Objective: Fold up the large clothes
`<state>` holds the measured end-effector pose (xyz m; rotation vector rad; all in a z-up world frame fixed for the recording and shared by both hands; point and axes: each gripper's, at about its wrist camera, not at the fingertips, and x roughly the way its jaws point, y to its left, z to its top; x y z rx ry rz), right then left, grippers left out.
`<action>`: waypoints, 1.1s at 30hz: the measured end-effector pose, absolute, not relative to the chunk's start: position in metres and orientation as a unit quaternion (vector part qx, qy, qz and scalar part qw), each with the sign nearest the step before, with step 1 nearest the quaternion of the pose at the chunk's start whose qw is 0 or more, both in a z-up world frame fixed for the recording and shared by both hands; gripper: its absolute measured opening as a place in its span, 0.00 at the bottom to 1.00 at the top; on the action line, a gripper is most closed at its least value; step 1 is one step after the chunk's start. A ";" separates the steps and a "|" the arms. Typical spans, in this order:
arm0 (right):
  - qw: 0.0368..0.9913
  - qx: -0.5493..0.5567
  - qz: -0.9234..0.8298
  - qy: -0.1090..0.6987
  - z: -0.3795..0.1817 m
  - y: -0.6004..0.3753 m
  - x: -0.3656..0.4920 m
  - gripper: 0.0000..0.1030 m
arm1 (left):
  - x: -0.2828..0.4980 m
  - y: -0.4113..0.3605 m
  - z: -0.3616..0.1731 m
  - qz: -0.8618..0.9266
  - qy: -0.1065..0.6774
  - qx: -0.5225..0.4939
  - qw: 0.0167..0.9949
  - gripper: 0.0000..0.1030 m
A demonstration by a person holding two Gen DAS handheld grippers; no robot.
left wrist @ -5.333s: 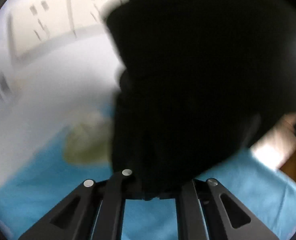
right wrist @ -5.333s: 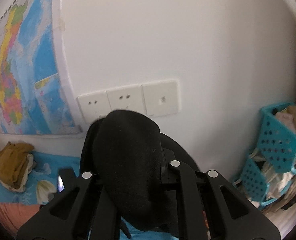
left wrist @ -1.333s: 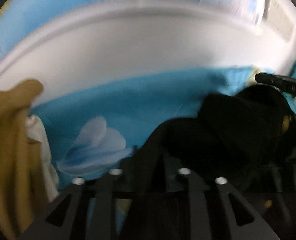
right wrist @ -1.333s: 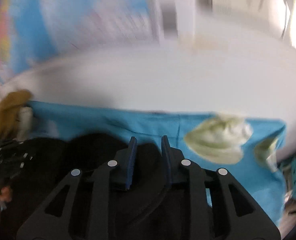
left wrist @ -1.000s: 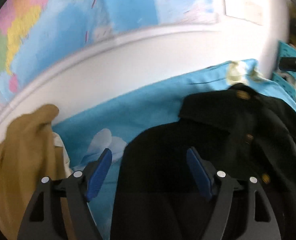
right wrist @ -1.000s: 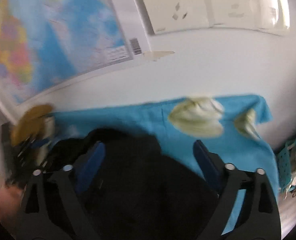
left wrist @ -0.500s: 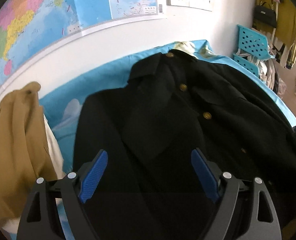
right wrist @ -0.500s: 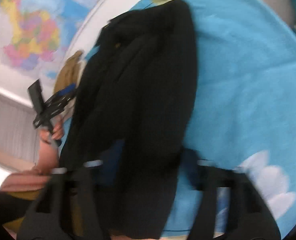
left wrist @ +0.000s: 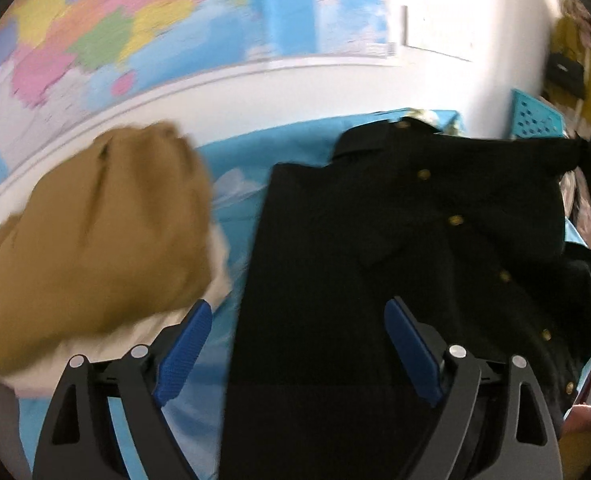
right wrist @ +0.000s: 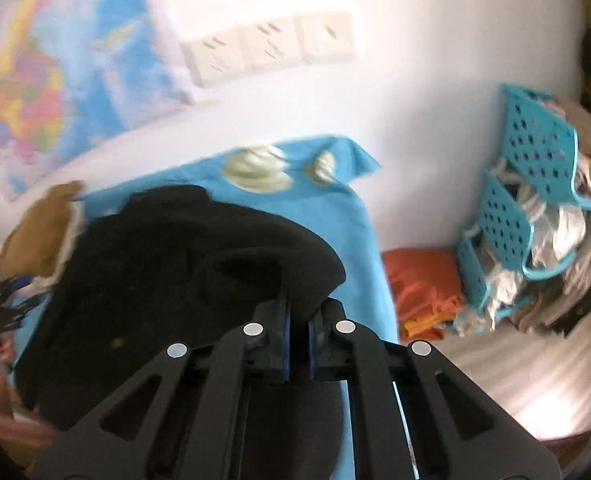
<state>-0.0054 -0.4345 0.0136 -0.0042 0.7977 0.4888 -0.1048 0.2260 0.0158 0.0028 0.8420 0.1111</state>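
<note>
The black woollen coat with brass buttons (left wrist: 375,248) lies spread on the blue cloth-covered surface (left wrist: 239,160), the left tongs (left wrist: 295,344) opening wide above it, released, while the right tongs (right wrist: 298,334) stay clenched on its edge.

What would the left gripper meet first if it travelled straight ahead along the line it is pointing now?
Most likely the black coat spread on the blue sheet: it fills the space between and ahead of the left gripper, whose jaws are opening with nothing pressed between them. Depth is unclear.
</note>
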 end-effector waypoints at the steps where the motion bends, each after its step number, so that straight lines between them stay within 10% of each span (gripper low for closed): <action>1: 0.889 -0.002 0.218 0.403 -0.005 -0.436 0.004 0.07 | -0.109 0.231 0.014 0.059 0.411 -0.002 0.910 0.84; 7: 0.871 0.022 0.155 0.465 -0.078 -0.459 0.017 0.30 | -0.151 0.255 -0.001 0.044 0.433 -0.032 0.900 0.92; 11: 0.899 0.035 0.168 0.402 -0.045 -0.470 -0.032 0.68 | -0.175 0.253 -0.009 -0.002 0.444 -0.037 0.895 0.94; 18: 0.895 0.007 0.280 0.348 -0.022 -0.442 -0.129 0.80 | -0.198 0.242 -0.042 -0.055 0.486 -0.035 0.872 0.92; 21: 0.881 0.020 0.308 0.358 -0.034 -0.429 -0.148 0.80 | -0.202 0.242 -0.048 -0.031 0.491 -0.012 0.871 0.45; 22: 0.878 0.022 0.314 0.361 -0.038 -0.427 -0.150 0.80 | -0.204 0.245 -0.043 -0.029 0.485 -0.023 0.874 0.09; 26: 0.869 0.041 0.334 0.362 -0.045 -0.423 -0.161 0.78 | -0.204 0.267 -0.009 0.095 0.449 0.013 0.889 0.06; 28: 0.869 0.046 0.341 0.355 -0.045 -0.425 -0.167 0.78 | -0.205 0.296 0.010 0.166 0.436 -0.011 0.884 0.14; 31: 0.872 0.047 0.343 0.346 -0.047 -0.431 -0.176 0.78 | -0.202 0.311 0.014 0.290 0.438 0.034 0.850 0.78; 33: 0.872 0.049 0.346 0.341 -0.049 -0.437 -0.183 0.78 | -0.204 0.306 0.012 0.305 0.436 0.043 0.846 0.87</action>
